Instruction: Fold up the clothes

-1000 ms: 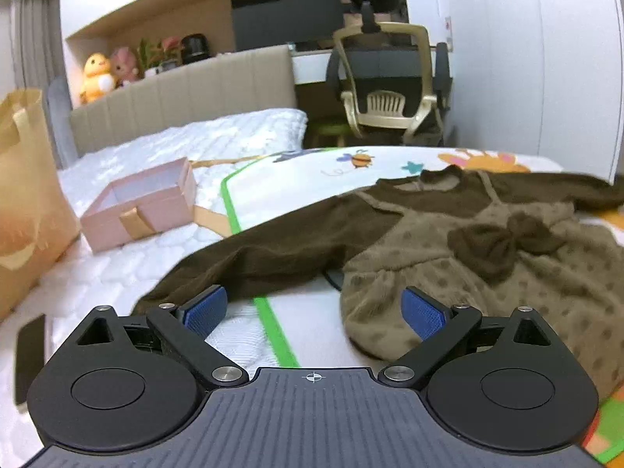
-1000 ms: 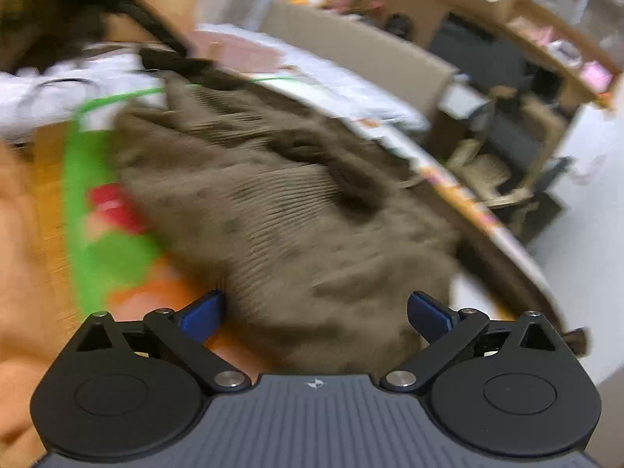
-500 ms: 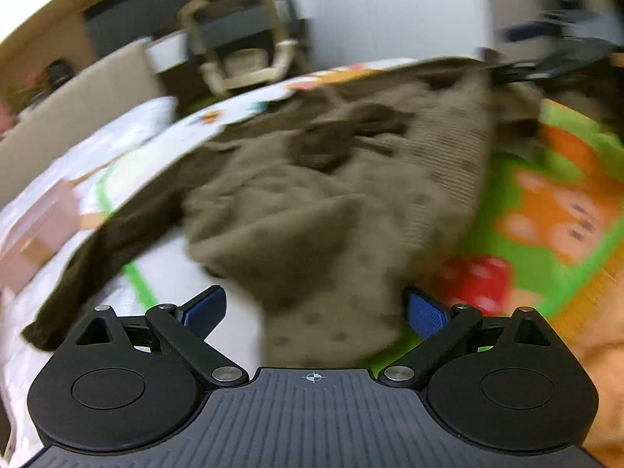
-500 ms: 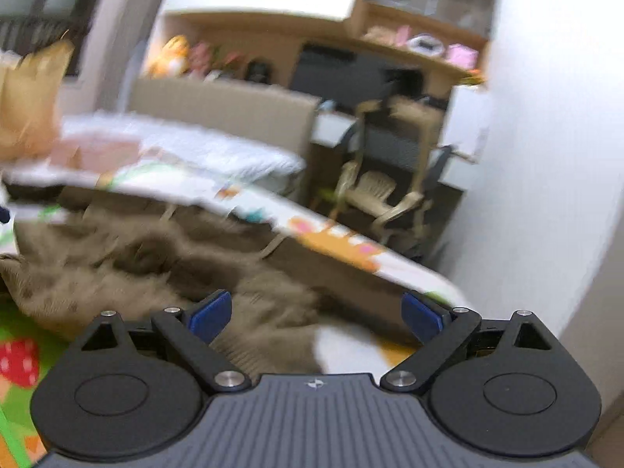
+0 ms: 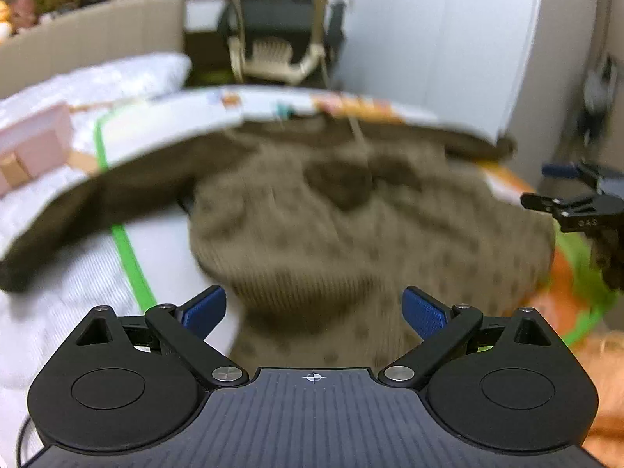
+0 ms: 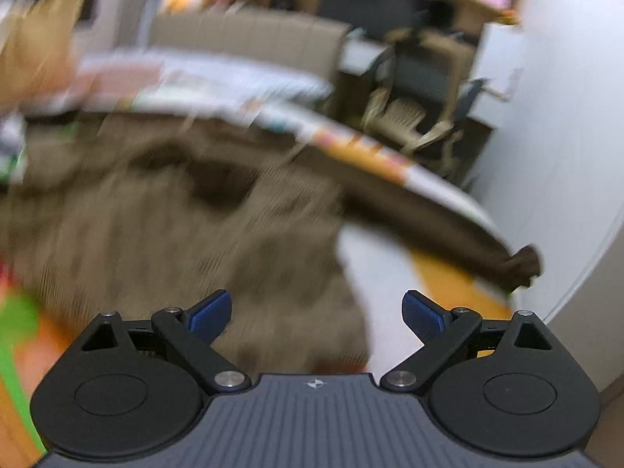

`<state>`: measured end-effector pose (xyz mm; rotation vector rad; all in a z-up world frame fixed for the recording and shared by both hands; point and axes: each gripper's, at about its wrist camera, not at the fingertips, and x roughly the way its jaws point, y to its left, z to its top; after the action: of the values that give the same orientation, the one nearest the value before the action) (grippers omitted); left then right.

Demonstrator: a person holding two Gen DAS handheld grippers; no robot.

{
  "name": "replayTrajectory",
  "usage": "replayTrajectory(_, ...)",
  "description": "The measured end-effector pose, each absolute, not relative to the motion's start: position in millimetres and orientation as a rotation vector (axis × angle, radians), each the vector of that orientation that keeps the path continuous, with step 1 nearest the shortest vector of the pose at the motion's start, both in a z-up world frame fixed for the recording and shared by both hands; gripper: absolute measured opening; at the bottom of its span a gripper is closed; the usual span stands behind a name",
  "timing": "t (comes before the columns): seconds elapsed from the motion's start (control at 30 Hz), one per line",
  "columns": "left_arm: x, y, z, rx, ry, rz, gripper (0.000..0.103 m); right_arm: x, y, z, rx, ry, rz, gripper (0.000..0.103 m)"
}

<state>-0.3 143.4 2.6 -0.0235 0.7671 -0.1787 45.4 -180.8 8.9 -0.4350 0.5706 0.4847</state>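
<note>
A brown dotted dress [image 5: 351,234] with a dark bow [image 5: 339,179] and dark sleeves lies spread on a colourful mat [image 5: 581,273] on the bed. The picture is blurred by motion. My left gripper [image 5: 314,308] is open just above the dress's lower hem, with nothing between its fingers. My right gripper [image 5: 573,191] shows at the right edge of the left wrist view, beside the dress. In the right wrist view the right gripper [image 6: 316,312] is open over the dress [image 6: 175,214], near its right side. The right sleeve [image 6: 448,234] stretches out to the mat's edge.
A pink box [image 5: 35,144] sits on the white quilt [image 5: 46,273] at the left. A beige office chair [image 5: 273,39] and a desk stand beyond the bed. A white wall [image 5: 429,39] runs along the right. Something orange and fluffy [image 5: 600,370] lies at the near right.
Both cameras have swung quickly. The left gripper went from the left sleeve side to the dress's hem. The right gripper turned to face the dress's right side. Both stayed open.
</note>
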Motion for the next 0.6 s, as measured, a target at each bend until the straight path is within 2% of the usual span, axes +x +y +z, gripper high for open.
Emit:
replayTrajectory(0.07, -3.8, 143.2, 0.4, -0.007, 0.778, -0.185, 0.100, 36.1, -180.1, 4.7, -0.470, 0.592, 0.532, 0.095)
replayTrajectory(0.2, 7.0, 155.5, 13.9, -0.107, 0.726, -0.173, 0.100, 56.5, -195.4, 24.1, -0.273, 0.605, 0.546, 0.097)
replayTrajectory(0.43, 73.3, 177.3, 22.0, -0.384, 0.649, -0.118, 0.100, 170.1, -275.2, 32.9, 0.199, 0.628, 0.229, 0.098)
replayTrajectory(0.6, 101.2, 197.3, 13.5, -0.510, 0.638, -0.077, 0.100, 248.8, -331.9, 3.8, 0.432, 0.675, -0.038, 0.091)
